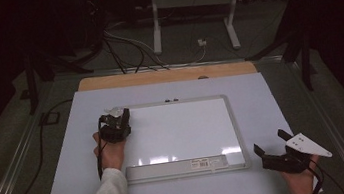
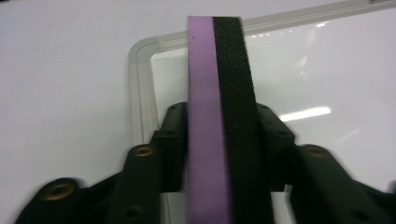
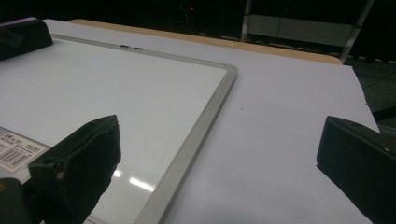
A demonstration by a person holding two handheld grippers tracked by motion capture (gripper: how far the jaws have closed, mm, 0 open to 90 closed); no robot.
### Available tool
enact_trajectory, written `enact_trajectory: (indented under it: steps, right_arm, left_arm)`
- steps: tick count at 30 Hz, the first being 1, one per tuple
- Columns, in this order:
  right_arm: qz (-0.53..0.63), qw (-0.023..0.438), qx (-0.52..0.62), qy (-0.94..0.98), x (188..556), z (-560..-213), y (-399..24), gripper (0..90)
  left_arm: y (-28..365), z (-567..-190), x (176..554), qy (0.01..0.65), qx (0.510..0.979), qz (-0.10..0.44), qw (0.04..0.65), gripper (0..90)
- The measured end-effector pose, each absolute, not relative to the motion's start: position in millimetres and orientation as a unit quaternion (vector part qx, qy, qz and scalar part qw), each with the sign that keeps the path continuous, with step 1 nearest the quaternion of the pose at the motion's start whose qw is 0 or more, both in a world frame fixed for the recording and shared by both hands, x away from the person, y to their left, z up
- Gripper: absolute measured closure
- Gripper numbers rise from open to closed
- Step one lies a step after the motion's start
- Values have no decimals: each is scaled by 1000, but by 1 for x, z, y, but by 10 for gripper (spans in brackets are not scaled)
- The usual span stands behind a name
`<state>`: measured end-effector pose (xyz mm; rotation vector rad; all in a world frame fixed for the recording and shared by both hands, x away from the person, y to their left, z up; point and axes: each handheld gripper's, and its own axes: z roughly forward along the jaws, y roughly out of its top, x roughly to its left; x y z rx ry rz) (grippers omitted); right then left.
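A whiteboard (image 1: 184, 130) with a grey frame lies flat on the white-covered table. My left gripper (image 1: 117, 122) sits at the board's far left corner, shut on a board eraser (image 2: 219, 93) with a purple body and a black felt face. The eraser stands on edge between the jaws and juts out over the frame corner (image 2: 140, 51). It also appears as a dark block (image 3: 23, 35) in the right gripper view. My right gripper (image 1: 269, 141) rests off the board's near right corner. It is open, with nothing between its jaws (image 3: 219, 158).
A grey pen tray with a barcode label (image 1: 176, 167) runs along the board's near edge. The table's wooden edge (image 1: 167, 75) shows at the back. Beyond it, a white stand (image 1: 193, 3) and cables (image 1: 128, 47) sit on the dark floor.
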<state>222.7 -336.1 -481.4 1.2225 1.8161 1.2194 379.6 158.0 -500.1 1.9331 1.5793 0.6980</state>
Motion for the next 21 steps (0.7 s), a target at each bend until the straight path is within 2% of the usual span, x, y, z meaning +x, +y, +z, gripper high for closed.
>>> enact_trajectory:
  steps: [12, 16, 18, 20, 21]
  right_arm:
    - [465, 315, 465, 685, 222, -481, -339, 0]
    - [464, 314, 463, 687, 222, -481, -337, 0]
    - [464, 314, 464, 687, 222, -481, -337, 0]
    - [464, 314, 464, 686, 222, -481, -338, 0]
    - [465, 314, 464, 686, 221, -480, -338, 0]
  left_arm:
    - [160, -501, 391, 644, 662, 270, 271, 638]
    - [163, -502, 395, 648, 658, 266, 276, 633]
    - [166, -503, 395, 652, 653, 261, 285, 573]
    - [169, -502, 393, 647, 652, 260, 298, 389]
    - [170, -499, 390, 641, 652, 269, 302, 340]
